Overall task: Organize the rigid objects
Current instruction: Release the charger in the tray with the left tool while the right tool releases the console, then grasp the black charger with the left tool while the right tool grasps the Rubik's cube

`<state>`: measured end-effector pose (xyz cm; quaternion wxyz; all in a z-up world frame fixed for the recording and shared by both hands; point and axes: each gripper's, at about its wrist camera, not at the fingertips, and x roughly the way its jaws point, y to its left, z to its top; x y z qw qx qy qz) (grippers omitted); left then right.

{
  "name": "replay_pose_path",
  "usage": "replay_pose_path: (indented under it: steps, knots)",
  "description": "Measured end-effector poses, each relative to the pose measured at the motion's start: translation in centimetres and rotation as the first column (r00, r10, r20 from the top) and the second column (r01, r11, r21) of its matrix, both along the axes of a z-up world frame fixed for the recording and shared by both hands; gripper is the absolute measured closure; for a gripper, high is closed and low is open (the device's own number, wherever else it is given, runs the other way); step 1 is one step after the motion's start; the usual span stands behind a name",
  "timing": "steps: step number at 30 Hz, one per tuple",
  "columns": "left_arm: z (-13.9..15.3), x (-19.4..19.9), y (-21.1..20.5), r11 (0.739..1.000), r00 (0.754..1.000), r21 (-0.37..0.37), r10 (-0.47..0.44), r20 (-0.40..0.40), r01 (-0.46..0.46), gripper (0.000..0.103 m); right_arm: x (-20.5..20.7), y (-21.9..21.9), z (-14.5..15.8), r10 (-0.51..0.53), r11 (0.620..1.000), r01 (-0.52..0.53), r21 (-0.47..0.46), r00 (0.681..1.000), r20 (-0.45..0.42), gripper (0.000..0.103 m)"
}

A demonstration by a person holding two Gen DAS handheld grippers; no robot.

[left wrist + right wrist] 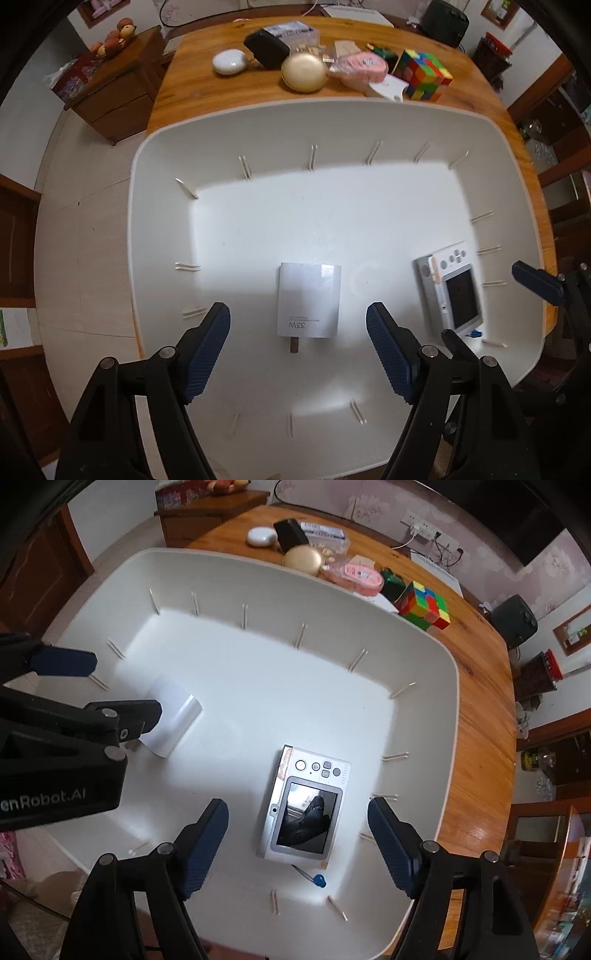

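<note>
A large white tray lies on the wooden table. In it lie a white 33W charger and a silver compact camera, screen up. My left gripper hangs open just above the charger, its fingers apart on either side and touching nothing. Over the camera my right gripper stands open, the camera between its fingers but not gripped. Beyond the tray wait a colour cube, a gold round case, a pink case, a black adapter and a white oval case.
A small blue pin lies in the tray near the camera. A clear packet with small bits and a white card sit behind the tray. A wooden cabinet stands left of the table, a black speaker at the back right.
</note>
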<state>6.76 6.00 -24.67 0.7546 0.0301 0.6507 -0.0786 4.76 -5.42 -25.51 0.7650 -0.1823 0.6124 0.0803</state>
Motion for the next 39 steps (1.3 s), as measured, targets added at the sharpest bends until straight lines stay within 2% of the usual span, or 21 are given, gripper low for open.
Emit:
replay_pose_path:
  steps: [3,11,16,21,28,35,39]
  knots:
    - [1.6,-0.7,0.4,1.000,1.000,-0.021,0.012,0.017,-0.011,0.024,-0.4,-0.3,1.3,-0.009,0.999,0.008,0.034,1.000,0.022,0.024]
    - [4.3,1.6,0.8,0.998,0.996,-0.055,0.030,0.085,-0.025,0.024,-0.8,-1.5,4.9,-0.043,0.992,0.033,0.126,0.996,0.077,0.024]
    - [6.6,0.8,0.0,0.998,0.989,-0.060,0.029,0.144,-0.021,0.024,-1.5,-2.3,7.1,-0.047,0.987,0.026,0.162,0.991,0.128,0.024]
    - [9.4,0.0,-1.0,0.999,0.973,-0.046,0.029,0.230,-0.019,0.024,-2.5,-3.2,9.3,-0.043,0.983,0.009,0.183,0.982,0.184,0.024]
    - [13.4,-1.0,-1.5,0.996,0.946,-0.064,0.077,0.315,-0.060,0.024,-3.6,-5.3,11.9,-0.045,0.972,-0.013,0.233,0.970,0.241,0.024]
    - [16.2,-1.3,-1.8,0.994,0.921,-0.056,0.112,0.373,-0.098,0.023,-3.2,-7.6,13.7,-0.080,0.959,0.002,0.283,0.960,0.267,0.024]
    - [17.1,-0.8,-1.8,0.993,0.915,-0.037,0.118,0.386,-0.112,0.023,-2.1,-8.7,14.7,-0.114,0.951,0.027,0.307,0.956,0.271,0.024]
